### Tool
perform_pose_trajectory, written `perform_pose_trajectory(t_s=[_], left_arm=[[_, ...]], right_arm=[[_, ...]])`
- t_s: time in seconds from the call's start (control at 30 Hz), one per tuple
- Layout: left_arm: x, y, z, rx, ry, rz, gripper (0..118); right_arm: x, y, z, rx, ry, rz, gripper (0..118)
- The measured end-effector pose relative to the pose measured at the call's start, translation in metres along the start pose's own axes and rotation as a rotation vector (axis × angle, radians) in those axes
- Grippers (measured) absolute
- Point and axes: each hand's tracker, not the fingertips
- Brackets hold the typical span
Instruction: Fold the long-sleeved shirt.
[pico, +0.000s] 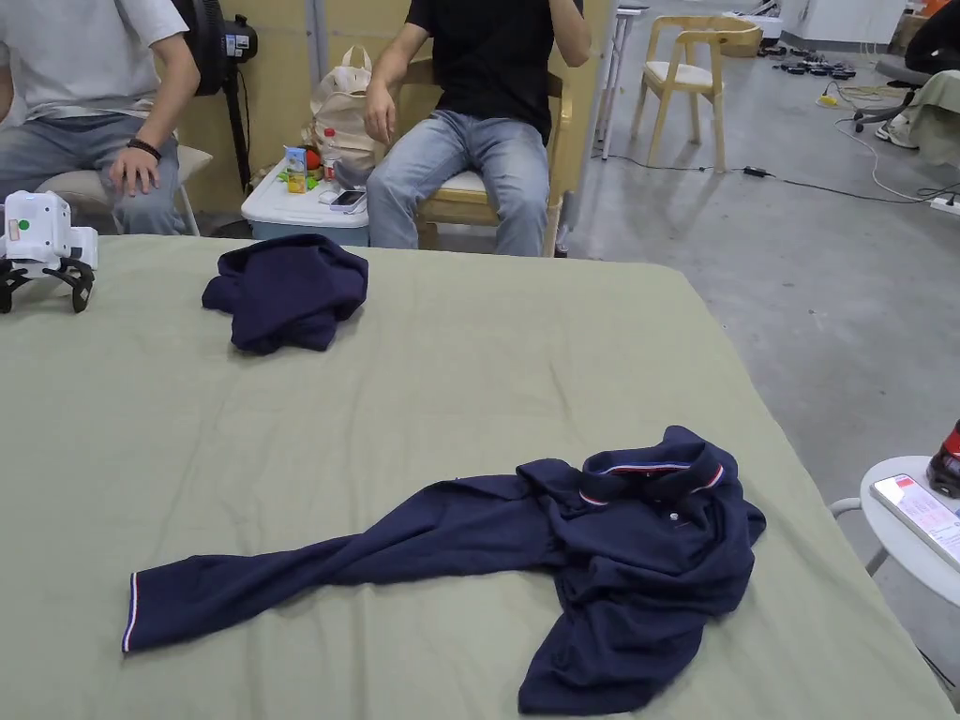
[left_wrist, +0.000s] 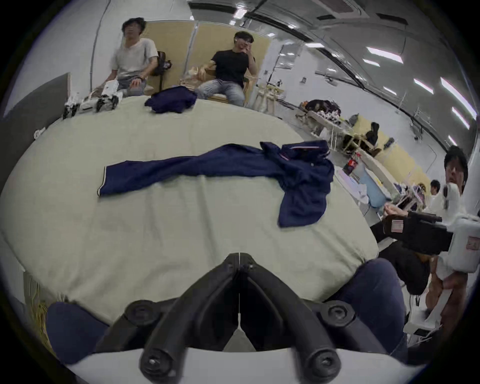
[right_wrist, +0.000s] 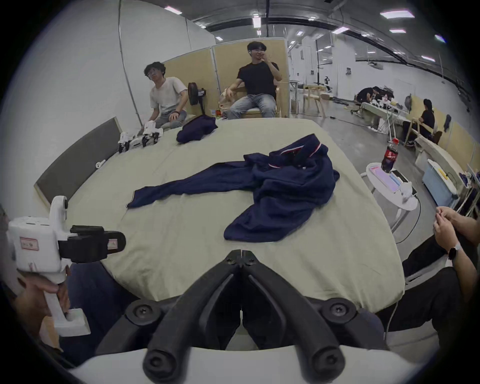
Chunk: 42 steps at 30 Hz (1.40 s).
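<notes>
A navy long-sleeved shirt (pico: 619, 553) (left_wrist: 293, 171) (right_wrist: 280, 189) with a red-and-white striped collar lies crumpled on the green-covered table (pico: 469, 375). One sleeve stretches out to the left, its cuff near the table's front left. My left gripper (left_wrist: 238, 256) is held shut over the near table edge, nothing between its jaws; in the right gripper view it is seen at the left (right_wrist: 114, 243). My right gripper (right_wrist: 241, 253) is shut too, empty, short of the shirt's hem; in the left gripper view it appears at the right (left_wrist: 389, 226).
A second navy garment (pico: 286, 291) lies bunched at the far side. Spare white grippers (pico: 42, 248) rest at the far left corner. Two people sit behind the table. A small round white side table (pico: 914, 525) with a phone stands at the right.
</notes>
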Motion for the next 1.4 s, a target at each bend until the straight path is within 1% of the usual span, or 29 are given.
perform_pose_trajectory(t_s=[0.2,0.3,0.37,0.4,0.43,0.47,0.5,0.53,0.6,0.63,0.67,0.7,0.73,0.77,0.8,0.87,0.9,0.93,0.97,1.0,1.03,1.07,1.1,1.13,1.17,1.2,1.23,1.3,1.4], left_arm=[[-0.001,0.012,-0.025,-0.022,0.009,-0.027,0],[0.003,0.016,-0.035,-0.027,-0.009,-0.034,0],[0.009,0.025,-0.043,-0.038,-0.019,-0.042,0],[0.011,0.027,-0.047,-0.046,-0.023,-0.046,0],[0.012,0.028,-0.051,-0.052,-0.027,-0.049,0],[0.014,0.034,-0.056,-0.054,-0.029,-0.054,0],[0.016,0.036,-0.061,-0.057,-0.031,-0.059,0],[0.017,0.038,-0.066,-0.061,-0.032,-0.065,0],[0.016,0.044,-0.081,-0.071,-0.035,-0.076,0],[0.017,0.046,-0.086,-0.077,-0.034,-0.079,0],[0.018,0.049,-0.094,-0.083,-0.036,-0.08,0],[0.019,0.05,-0.097,-0.086,-0.04,-0.081,0],[0.019,0.053,-0.105,-0.088,-0.041,-0.083,0],[0.021,0.055,-0.11,-0.089,-0.04,-0.086,0],[0.023,0.057,-0.115,-0.091,-0.043,-0.09,0],[0.027,0.061,-0.128,-0.097,-0.054,-0.096,0],[0.031,0.063,-0.135,-0.101,-0.059,-0.1,0],[0.034,0.064,-0.142,-0.11,-0.067,-0.107,0],[0.038,0.065,-0.147,-0.119,-0.07,-0.111,0],[0.042,0.068,-0.155,-0.126,-0.077,-0.117,0],[0.047,0.07,-0.161,-0.127,-0.094,-0.123,0],[0.051,0.073,-0.167,-0.128,-0.107,-0.125,0],[0.058,0.077,-0.174,-0.133,-0.129,-0.128,4],[0.063,0.081,-0.184,-0.141,-0.162,-0.135,16],[0.068,0.082,-0.191,-0.157,-0.19,-0.144,50],[0.074,0.082,-0.197,-0.173,-0.185,-0.152,76],[0.08,0.08,-0.201,-0.186,-0.181,-0.17,90],[0.09,0.077,-0.201,-0.187,-0.208,-0.21,90],[0.097,0.06,-0.214,-0.258,-0.232,-0.231,90]], right_arm=[[0.008,0.005,-0.009,0.008,-0.01,-0.023,0],[0.03,0.013,-0.028,-0.007,-0.023,-0.041,0],[0.048,0.034,-0.043,-0.003,-0.029,-0.046,1],[0.061,0.046,-0.053,0.016,-0.042,-0.04,5],[0.073,0.058,-0.064,0.033,-0.054,-0.026,18],[0.088,0.075,-0.078,0.037,-0.074,0.0,46],[0.104,0.089,-0.092,0.044,-0.083,0.001,65],[0.119,0.105,-0.109,0.042,-0.084,0.0,65],[0.154,0.136,-0.145,0.044,-0.055,-0.031,84],[0.17,0.145,-0.162,0.035,-0.057,-0.03,89],[0.188,0.162,-0.184,0.024,-0.068,-0.027,90],[0.197,0.168,-0.194,0.024,-0.075,-0.012,90],[0.209,0.178,-0.21,0.016,-0.07,0.019,90],[0.222,0.182,-0.227,-0.001,-0.073,0.032,90],[0.233,0.187,-0.246,-0.034,-0.063,0.037,90],[0.248,0.192,-0.282,-0.125,-0.02,0.017,95],[0.251,0.189,-0.301,-0.171,-0.037,0.005,94],[0.254,0.189,-0.316,-0.215,-0.093,-0.009,91],[0.255,0.19,-0.325,-0.23,-0.096,-0.026,67],[0.257,0.191,-0.332,-0.22,-0.065,-0.038,25],[0.25,0.193,-0.336,-0.217,-0.088,-0.025,16],[0.246,0.194,-0.339,-0.21,-0.129,0.014,16],[0.245,0.196,-0.344,-0.229,-0.114,0.016,16],[0.245,0.198,-0.348,-0.241,-0.1,0.011,16],[0.248,0.199,-0.353,-0.246,-0.103,0.009,16],[0.248,0.201,-0.354,-0.252,-0.111,0.011,16],[0.248,0.202,-0.353,-0.252,-0.108,0.014,16],[0.244,0.2,-0.348,-0.254,-0.102,0.033,16],[0.244,0.199,-0.346,-0.257,-0.095,0.044,16]])
